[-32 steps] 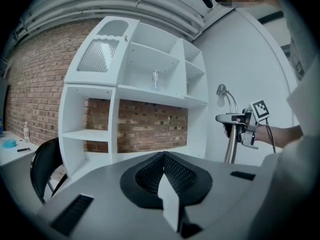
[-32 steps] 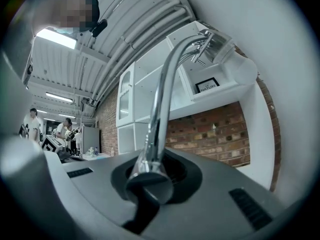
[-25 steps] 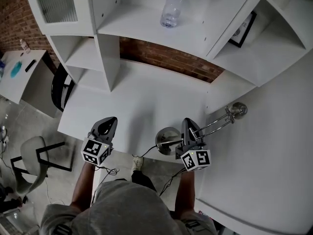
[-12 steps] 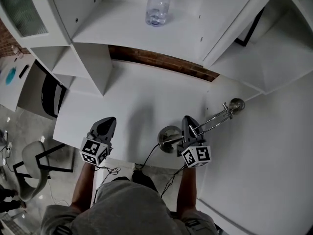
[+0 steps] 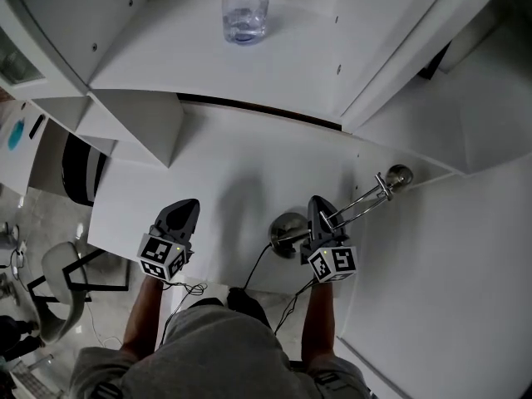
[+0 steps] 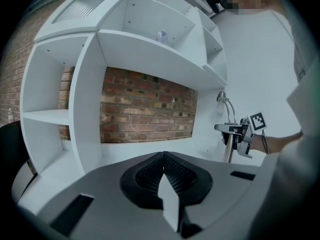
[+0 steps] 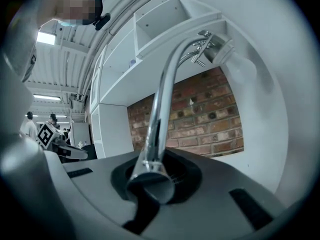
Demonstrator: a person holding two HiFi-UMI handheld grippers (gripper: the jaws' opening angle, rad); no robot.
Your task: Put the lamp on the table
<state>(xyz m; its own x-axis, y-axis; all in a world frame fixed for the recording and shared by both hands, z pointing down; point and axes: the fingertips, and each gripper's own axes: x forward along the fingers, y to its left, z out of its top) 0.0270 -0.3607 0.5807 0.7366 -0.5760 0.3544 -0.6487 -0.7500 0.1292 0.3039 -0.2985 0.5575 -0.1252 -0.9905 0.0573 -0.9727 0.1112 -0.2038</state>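
Step in hand, as I judge it: setting the lamp (image 7: 159,114) down on the desk (image 5: 241,185).

- Lamp sits at the desk's front right. Its round chrome base (image 5: 287,229) is close to the front edge. No view shows whether the base bears on the surface or hangs just above it.
- The stem rises upright in the left gripper view. The lamp head (image 5: 400,174) is near the white side panel (image 5: 440,256) on the right.
- A dark cord (image 5: 256,263) runs from the base over the front edge and down.

To do it well:
- Hold the stem vertical so the base lands flat, not on its rim.
- Bring the base further in from the edge before letting go; this close to the front it could tip off.
- Watch that the cord does not drag the base back, and give the head room from the side panel.
- Release only once the base carries the weight.

Grippers:
- Right gripper (image 5: 318,214): jaws drawn in tight on the chrome stem low down, just above the base. The tube runs up from between the pads in its own view.
- Left gripper (image 5: 184,208): jaws pressed together with nothing between them. It hovers over the desk's front left, well apart from the lamp.
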